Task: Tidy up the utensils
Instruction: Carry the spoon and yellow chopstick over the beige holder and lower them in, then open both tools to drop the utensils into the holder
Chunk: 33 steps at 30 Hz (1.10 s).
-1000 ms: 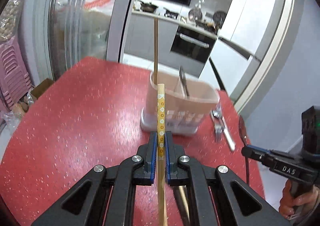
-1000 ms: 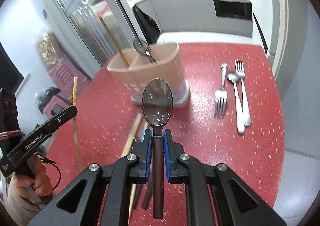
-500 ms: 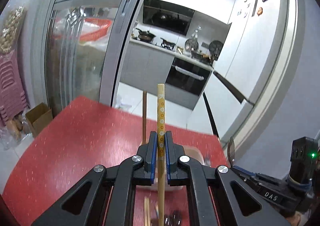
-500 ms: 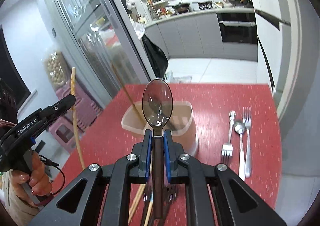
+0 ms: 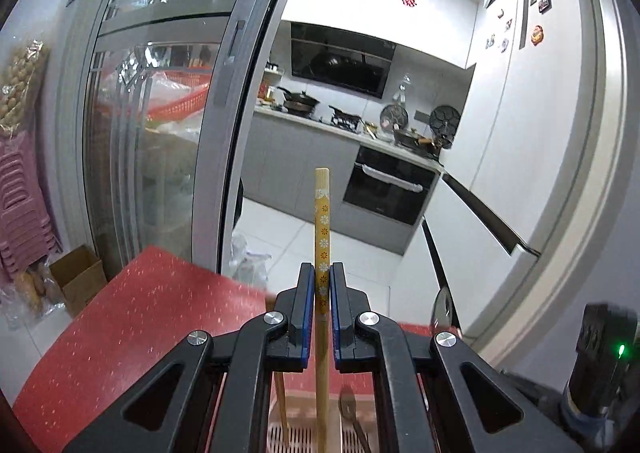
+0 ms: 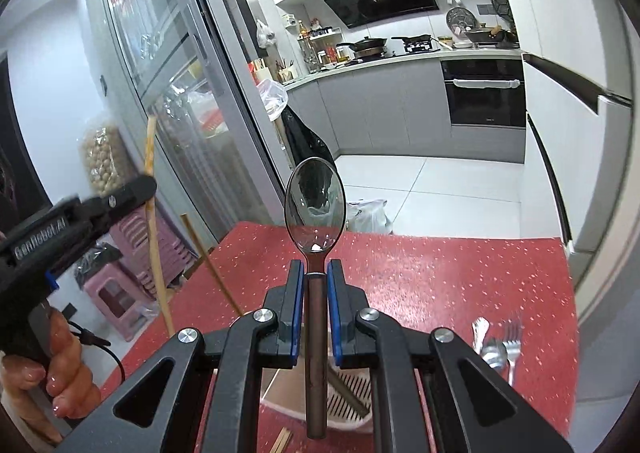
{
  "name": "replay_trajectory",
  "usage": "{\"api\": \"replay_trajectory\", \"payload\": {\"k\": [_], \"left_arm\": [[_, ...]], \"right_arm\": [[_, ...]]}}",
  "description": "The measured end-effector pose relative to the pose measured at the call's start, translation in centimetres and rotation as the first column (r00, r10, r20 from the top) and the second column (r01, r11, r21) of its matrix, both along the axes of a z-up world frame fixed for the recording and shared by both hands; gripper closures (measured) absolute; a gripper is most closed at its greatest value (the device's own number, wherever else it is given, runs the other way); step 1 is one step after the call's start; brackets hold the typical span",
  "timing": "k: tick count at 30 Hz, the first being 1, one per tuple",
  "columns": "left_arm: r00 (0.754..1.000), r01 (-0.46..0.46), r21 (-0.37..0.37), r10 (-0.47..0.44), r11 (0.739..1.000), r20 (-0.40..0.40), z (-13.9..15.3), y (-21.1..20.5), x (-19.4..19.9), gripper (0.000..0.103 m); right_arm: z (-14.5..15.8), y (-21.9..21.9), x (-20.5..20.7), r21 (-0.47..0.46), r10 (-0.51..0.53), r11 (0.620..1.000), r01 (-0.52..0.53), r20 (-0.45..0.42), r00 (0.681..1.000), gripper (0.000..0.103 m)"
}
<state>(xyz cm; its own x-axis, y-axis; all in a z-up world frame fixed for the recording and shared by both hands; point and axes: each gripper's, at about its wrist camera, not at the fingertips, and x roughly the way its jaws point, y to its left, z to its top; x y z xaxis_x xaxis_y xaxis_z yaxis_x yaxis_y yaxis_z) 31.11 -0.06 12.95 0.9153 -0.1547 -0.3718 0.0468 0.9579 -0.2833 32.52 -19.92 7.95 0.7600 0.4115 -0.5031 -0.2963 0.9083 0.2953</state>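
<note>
"GenRobot.AI" along the left hand-held gripper point(image 6: 150, 189) body.

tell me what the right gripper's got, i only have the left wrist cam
Observer: The right gripper is shut on a spoon with a dark handle, bowl pointing up.
Operator: anything still lying on the table
Observer: Two forks and a metal spoon lie side by side near the right edge of the red table.
Operator: where's the holder from that side
Observer: The beige holder sits directly below the held spoon's handle end, with its slotted floor showing.
</note>
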Motion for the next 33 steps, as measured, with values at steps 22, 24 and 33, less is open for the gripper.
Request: {"api": "replay_trajectory", "payload": {"k": [22, 24, 33], "left_arm": [[0.997, -0.045, 0.152, 0.036, 0.987, 0.065, -6.4, -2.6, -0.7, 0.072], [0.998, -0.042, 0.16, 0.035, 0.986, 0.044, -7.0, -2.6, -1.0, 0.072], [0.999, -0.041, 0.208, 0.044, 0.977, -0.012, -7.7, -2.6, -2.7, 0.072]], "right_arm": [[-5.0, 0.9, 1.4, -0.078, 0.047, 0.996, -0.041, 0.077, 0.996, 0.09], [-5.1, 0.9, 0.8, -0.092, 0.052, 0.995, -0.045, 0.08, 0.995, 0.09], [-5.2, -0.1, -0.4, -0.096, 0.048, 0.994, -0.044, 0.042, 0.998, 0.09]]}}
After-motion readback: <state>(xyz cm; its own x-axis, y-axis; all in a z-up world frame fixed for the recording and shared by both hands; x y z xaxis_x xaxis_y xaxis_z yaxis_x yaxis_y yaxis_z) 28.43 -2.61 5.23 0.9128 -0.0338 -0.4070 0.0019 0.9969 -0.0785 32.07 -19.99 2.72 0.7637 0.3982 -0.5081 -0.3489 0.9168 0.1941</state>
